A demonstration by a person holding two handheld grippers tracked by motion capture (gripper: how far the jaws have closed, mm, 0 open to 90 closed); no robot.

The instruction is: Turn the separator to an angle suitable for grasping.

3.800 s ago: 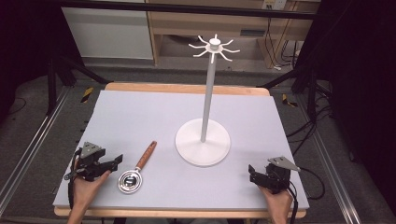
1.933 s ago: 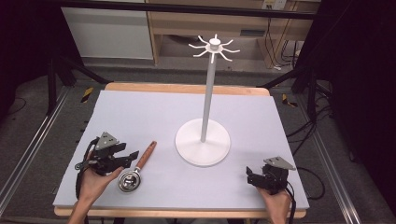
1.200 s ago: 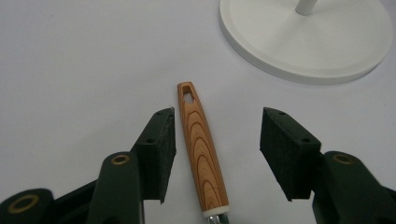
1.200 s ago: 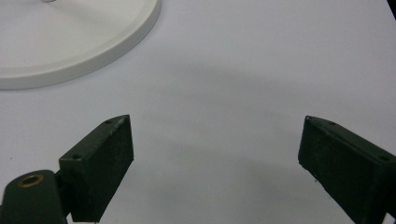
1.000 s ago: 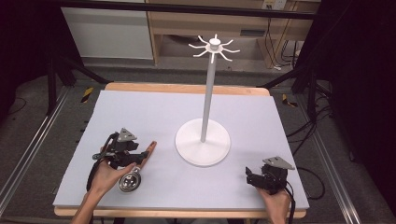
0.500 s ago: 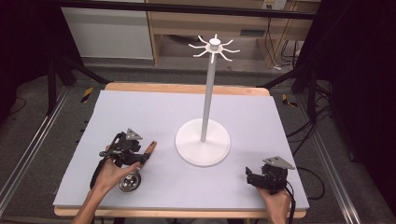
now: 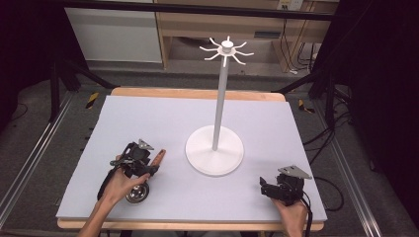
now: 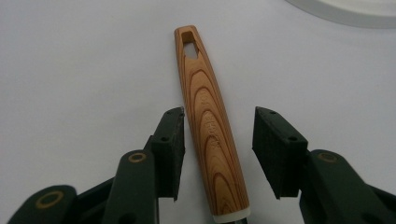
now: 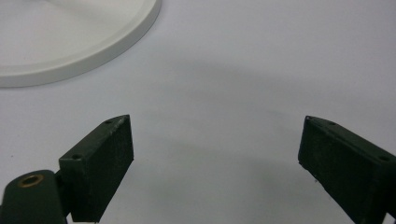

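One wooden handle (image 8: 208,126) lies flat on the grey mat (image 7: 188,123) between the pads of my left gripper (image 8: 218,151), its hang-hole end pointing away from me and its metal bowl (image 7: 138,193) back under my wrist. My jaws have just been closing around it; the left pad looks to be touching or nearly touching the wood, while a clear gap shows at the right pad, so nothing is pinched yet. I judge the utensil light and stiff, with a smooth, rounded handle that could roll or slip if squeezed off-centre. The weight likely sits at the bowl end, so a grip near the thick part close to the pale collar, about where my pads stand now, should keep it from tipping. Just beyond my jaws, ahead and to the right, sits the white round base (image 7: 214,149) of the hook stand (image 7: 227,48), whose prongs rise high above the table. My right gripper (image 9: 215,163) rests low on the mat, well apart, jaws spread wide on nothing, the base rim ahead on its left.
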